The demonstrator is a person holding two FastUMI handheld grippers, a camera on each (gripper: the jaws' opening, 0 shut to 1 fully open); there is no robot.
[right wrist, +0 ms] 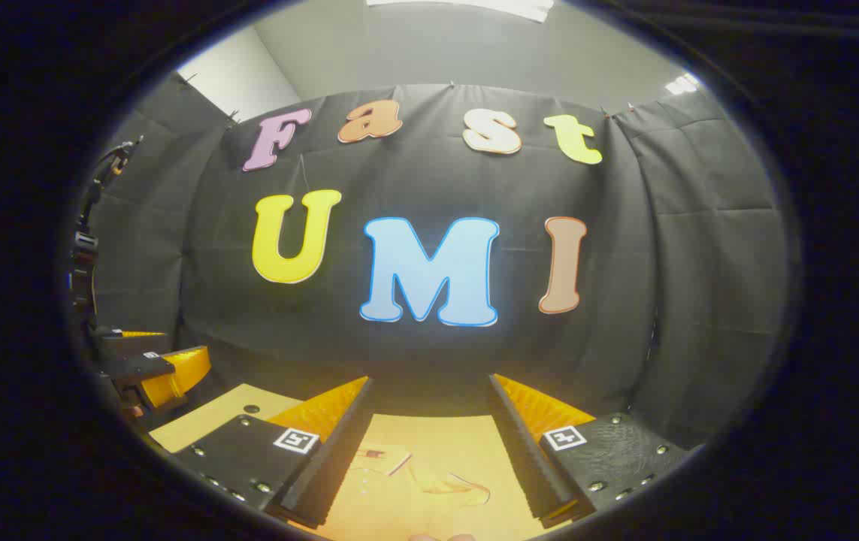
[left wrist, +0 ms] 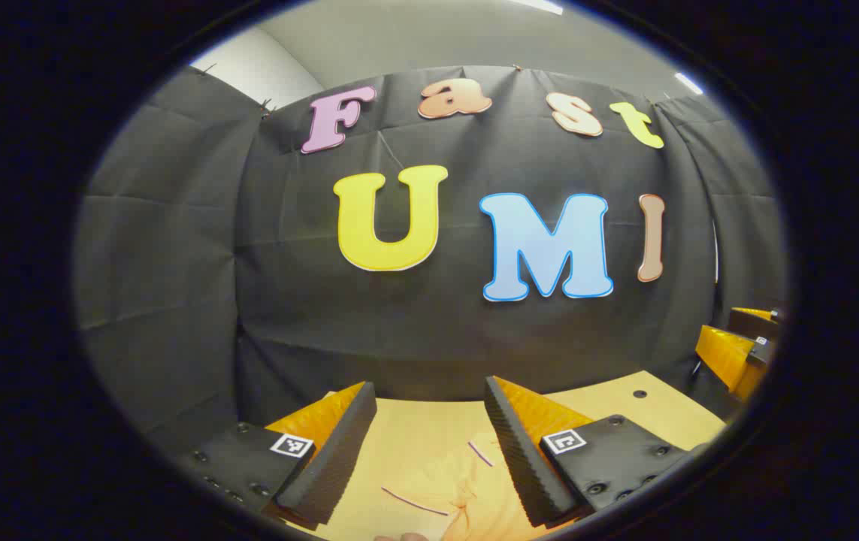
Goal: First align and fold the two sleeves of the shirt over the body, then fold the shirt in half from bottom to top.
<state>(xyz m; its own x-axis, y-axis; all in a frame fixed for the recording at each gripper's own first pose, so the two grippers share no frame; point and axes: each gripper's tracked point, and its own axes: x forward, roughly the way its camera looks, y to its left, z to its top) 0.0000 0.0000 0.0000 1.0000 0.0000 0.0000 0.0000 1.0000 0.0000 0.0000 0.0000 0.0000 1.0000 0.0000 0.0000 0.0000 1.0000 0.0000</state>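
Both grippers are hovering above the counter (left wrist: 654, 409), pointing at the black cloth wall (left wrist: 429, 330).

In the left gripper view, the left gripper (left wrist: 429, 436) is sitting with its two fingers spread wide apart, holding nothing. Between and below those fingers the shirt (left wrist: 467, 488) is lying on the counter, a pale orange-yellow cloth, rumpled into soft folds, with thin purple lines (left wrist: 414, 502) running across it. The fingers are hanging above the cloth, not touching it as far as the view tells. Off at the right edge the right gripper (left wrist: 737, 353) is peeking in, well apart from the left one and out past the counter's edge. A small dark hole (left wrist: 639, 394) is showing in the counter top near its far corner.

In the right gripper view, the right gripper (right wrist: 429, 443) is likewise gaping, fingers wide apart and gripping nothing. The shirt (right wrist: 414, 481) is spreading out beneath and between them, flat on the counter (right wrist: 429, 428), with a small tag or label (right wrist: 376, 454) and a curved seam (right wrist: 467, 485) showing near the middle. At the left edge the left gripper (right wrist: 166, 376) is floating beside a corner of the counter, with dark cabling (right wrist: 87, 240) rising above it.

Overhead, ceiling lights (right wrist: 467, 6) are glowing above the wall.
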